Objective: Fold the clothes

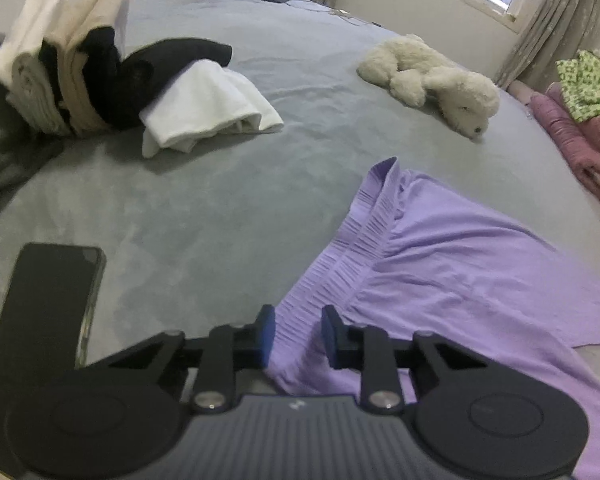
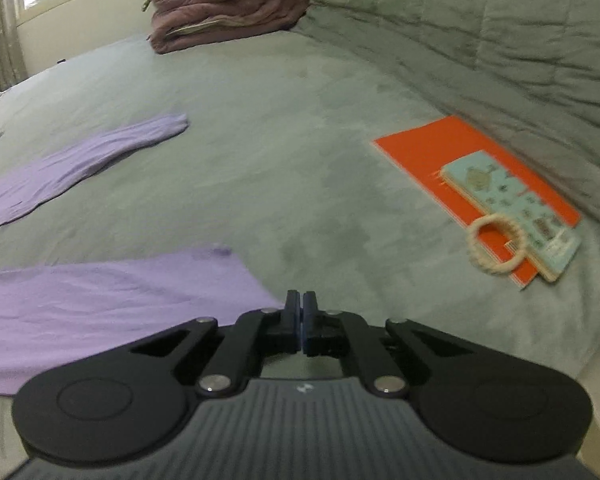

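Note:
A purple garment [image 1: 440, 264] with a gathered elastic waistband [image 1: 364, 232] lies flat on the grey bed [image 1: 204, 208]. My left gripper [image 1: 299, 316] is open, low over the near end of that waistband; the fabric shows in the gap between its blue pads. In the right wrist view the same purple garment [image 2: 100, 304] spreads at the lower left, with a second long strip [image 2: 80, 164] further back. My right gripper [image 2: 301, 296] is shut, its tips at the garment's near right corner. No cloth shows between its pads.
A stack of folded clothes [image 1: 60, 72], a black garment [image 1: 168, 60] and a white cloth [image 1: 208, 108] sit at the far left. A plush toy [image 1: 432, 80] lies beyond. A black phone [image 1: 52, 300] is near left. An orange notebook [image 2: 460, 152], booklet [image 2: 516, 208] and cream ring [image 2: 496, 248] lie right.

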`<move>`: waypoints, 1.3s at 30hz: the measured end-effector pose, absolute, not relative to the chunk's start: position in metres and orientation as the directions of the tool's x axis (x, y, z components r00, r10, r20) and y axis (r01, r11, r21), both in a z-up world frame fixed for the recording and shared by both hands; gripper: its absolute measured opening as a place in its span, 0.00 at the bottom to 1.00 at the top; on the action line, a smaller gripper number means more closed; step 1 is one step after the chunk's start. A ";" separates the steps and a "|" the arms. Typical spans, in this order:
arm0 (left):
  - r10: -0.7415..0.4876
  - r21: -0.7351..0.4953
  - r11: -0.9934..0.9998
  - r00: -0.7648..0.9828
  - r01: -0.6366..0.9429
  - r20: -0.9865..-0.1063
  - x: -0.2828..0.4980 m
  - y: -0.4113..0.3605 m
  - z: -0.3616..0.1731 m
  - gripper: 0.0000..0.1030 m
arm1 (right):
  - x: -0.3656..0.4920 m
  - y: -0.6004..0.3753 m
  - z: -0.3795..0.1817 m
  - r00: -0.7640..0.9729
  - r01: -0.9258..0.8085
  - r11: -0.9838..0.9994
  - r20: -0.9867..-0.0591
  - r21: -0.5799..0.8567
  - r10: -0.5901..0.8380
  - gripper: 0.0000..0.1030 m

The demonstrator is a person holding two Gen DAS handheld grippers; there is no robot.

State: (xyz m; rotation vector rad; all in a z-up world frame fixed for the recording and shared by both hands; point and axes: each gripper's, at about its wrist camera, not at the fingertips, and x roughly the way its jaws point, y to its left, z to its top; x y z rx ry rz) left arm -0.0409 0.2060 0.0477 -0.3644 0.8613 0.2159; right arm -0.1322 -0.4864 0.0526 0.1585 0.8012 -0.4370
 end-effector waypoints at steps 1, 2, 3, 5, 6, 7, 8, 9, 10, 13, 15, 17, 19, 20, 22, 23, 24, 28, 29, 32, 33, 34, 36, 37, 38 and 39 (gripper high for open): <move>0.042 -0.222 0.917 0.635 -0.332 -0.772 -0.041 0.207 0.048 0.25 | -0.132 -0.487 0.052 0.607 0.434 0.900 -0.725 -0.039 -0.325 0.00; 0.047 -0.218 0.917 0.635 -0.333 -0.771 -0.041 0.207 0.048 0.25 | -0.133 -0.488 0.050 0.601 0.432 0.900 -0.727 -0.053 -0.331 0.00; 0.047 -0.217 0.918 0.635 -0.331 -0.771 -0.041 0.206 0.048 0.25 | -0.131 -0.487 0.047 0.595 0.426 0.902 -0.730 -0.067 -0.335 0.00; 0.035 -0.224 0.920 0.636 -0.322 -0.771 -0.041 0.204 0.048 0.26 | -0.129 -0.486 0.040 0.582 0.416 0.905 -0.737 -0.092 -0.343 0.00; 0.028 -0.229 0.920 0.636 -0.318 -0.771 -0.042 0.204 0.047 0.30 | -0.129 -0.487 0.036 0.579 0.417 0.905 -0.742 -0.087 -0.338 0.00; 0.021 -0.235 0.920 0.637 -0.315 -0.771 -0.043 0.205 0.047 0.34 | -0.129 -0.487 0.033 0.576 0.419 0.904 -0.746 -0.082 -0.334 0.00; 0.016 -0.244 0.917 0.639 -0.316 -0.769 -0.045 0.206 0.048 0.36 | -0.130 -0.488 0.029 0.573 0.420 0.904 -0.750 -0.076 -0.329 0.00; 0.011 -0.253 0.914 0.641 -0.318 -0.768 -0.047 0.207 0.048 0.37 | -0.130 -0.488 0.027 0.574 0.421 0.904 -0.750 -0.076 -0.330 0.00; 0.010 -0.262 0.909 0.645 -0.325 -0.764 -0.050 0.211 0.049 0.39 | -0.131 -0.487 0.025 0.574 0.422 0.904 -0.749 -0.076 -0.331 0.00; 0.011 -0.292 0.892 0.661 -0.346 -0.751 -0.058 0.222 0.054 0.43 | -0.133 -0.490 0.026 0.583 0.431 0.900 -0.742 -0.062 -0.330 0.00; -0.010 -0.330 0.875 0.669 -0.353 -0.743 -0.063 0.231 0.055 0.43 | -0.132 -0.488 0.029 0.590 0.437 0.897 -0.734 -0.060 -0.336 0.00; -0.044 -0.374 0.857 0.674 -0.354 -0.738 -0.066 0.239 0.053 0.45 | -0.131 -0.489 0.032 0.597 0.439 0.897 -0.727 -0.057 -0.339 0.00; -0.067 -0.414 0.828 0.667 -0.378 -0.742 -0.068 0.244 0.046 0.45 | -0.129 -0.486 0.033 0.602 0.433 0.899 -0.721 -0.065 -0.342 0.00; -0.087 -0.444 0.806 0.664 -0.391 -0.743 -0.069 0.246 0.042 0.45 | -0.127 -0.485 0.033 0.604 0.429 0.900 -0.719 -0.069 -0.343 0.00; -0.143 -0.493 0.780 0.657 -0.385 -0.740 -0.067 0.243 0.034 0.45 | -0.126 -0.484 0.031 0.606 0.428 0.901 -0.718 -0.069 -0.342 0.00; -0.138 -0.484 0.786 0.654 -0.384 -0.744 -0.065 0.238 0.033 0.44 | -0.125 -0.483 0.031 0.607 0.427 0.902 -0.717 -0.068 -0.342 0.00; -0.115 -0.456 0.805 0.655 -0.380 -0.747 -0.063 0.232 0.033 0.42 | -0.124 -0.483 0.030 0.606 0.427 0.902 -0.718 -0.070 -0.343 0.00; -0.085 -0.408 0.845 0.667 -0.346 -0.740 -0.054 0.214 0.035 0.05 | -0.120 -0.483 0.031 0.610 0.423 0.903 -0.713 -0.076 -0.346 0.00; -0.086 -0.426 0.834 0.680 -0.350 -0.728 -0.058 0.218 0.039 0.05 | -0.120 -0.484 0.034 0.616 0.422 0.903 -0.707 -0.076 -0.348 0.00; -0.090 -0.476 0.805 0.721 -0.355 -0.688 -0.072 0.232 0.052 0.05 | -0.124 -0.484 0.050 0.644 0.416 0.907 -0.682 -0.069 -0.346 0.00; -0.096 -0.489 0.800 0.730 -0.347 -0.676 -0.077 0.236 0.056 0.05 | -0.126 -0.485 0.057 0.655 0.412 0.909 -0.673 -0.064 -0.345 0.00; -0.103 -0.501 0.796 0.740 -0.340 -0.665 -0.081 0.239 0.061 0.05 | -0.128 -0.485 0.063 0.666 0.409 0.911 -0.663 -0.060 -0.343 0.00; -0.101 -0.486 0.807 0.732 -0.335 -0.674 -0.085 0.238 0.060 0.05 | -0.132 -0.483 0.070 0.675 0.401 0.914 -0.657 -0.058 -0.337 0.00; -0.098 -0.473 0.814 0.723 -0.338 -0.684 -0.087 0.236 0.058 0.05 | -0.135 -0.481 0.069 0.670 0.398 0.915 -0.662 -0.062 -0.336 0.00; -0.094 -0.460 0.820 0.713 -0.340 -0.695 -0.089 0.235 0.055 0.05 | -0.137 -0.480 0.068 0.664 0.396 0.916 -0.668 -0.067 -0.336 0.00; -0.089 -0.447 0.826 0.704 -0.343 -0.705 -0.090 0.233 0.053 0.05 | -0.139 -0.480 0.063 0.654 0.396 0.916 -0.680 -0.067 -0.332 0.00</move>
